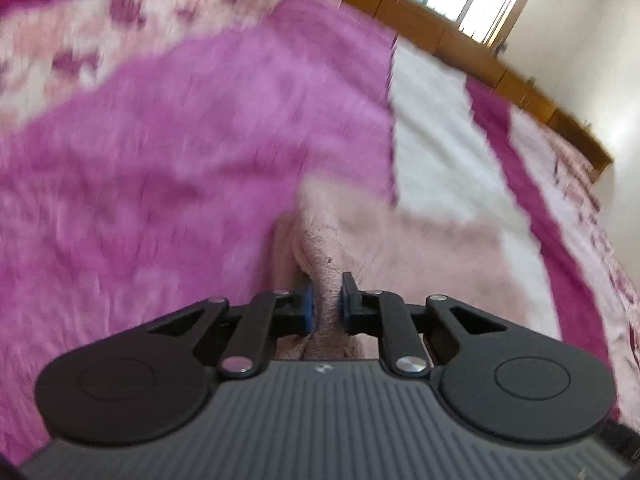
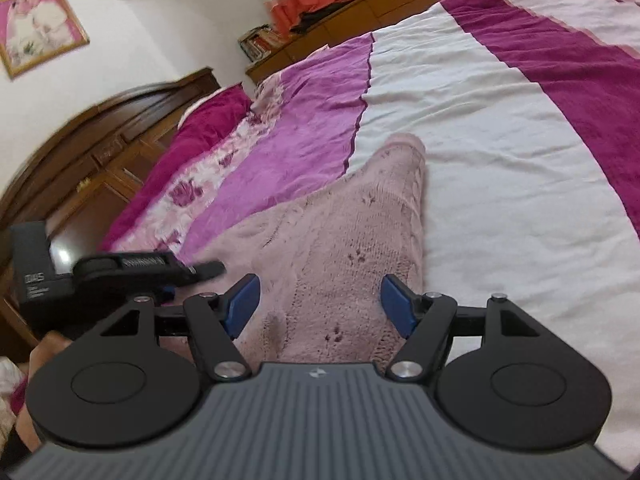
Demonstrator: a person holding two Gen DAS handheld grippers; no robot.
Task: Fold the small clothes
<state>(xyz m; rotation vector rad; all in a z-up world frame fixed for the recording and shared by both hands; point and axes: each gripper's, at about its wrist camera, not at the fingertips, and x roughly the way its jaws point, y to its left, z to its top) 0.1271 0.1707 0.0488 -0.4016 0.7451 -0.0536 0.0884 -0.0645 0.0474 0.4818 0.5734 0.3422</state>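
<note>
A pale pink knitted garment [image 2: 340, 240] lies on the bed, one end reaching out over the white stripe of the cover. In the left wrist view my left gripper [image 1: 326, 300] is shut on a raised fold of this garment [image 1: 324, 248], which bunches between the blue pads. The same gripper [image 2: 208, 269] shows in the right wrist view at the garment's left edge. My right gripper [image 2: 320, 306] hovers over the near part of the garment with its jaws open; the knit shows between the blue pads [image 2: 244, 304], untouched.
The bed cover [image 2: 500, 140] has white, magenta and purple stripes and a floral band [image 2: 192, 196]. A dark wooden headboard [image 2: 100, 136] stands at the left, a low wooden cabinet [image 2: 360, 12] with books runs along the far side, and a window is beyond.
</note>
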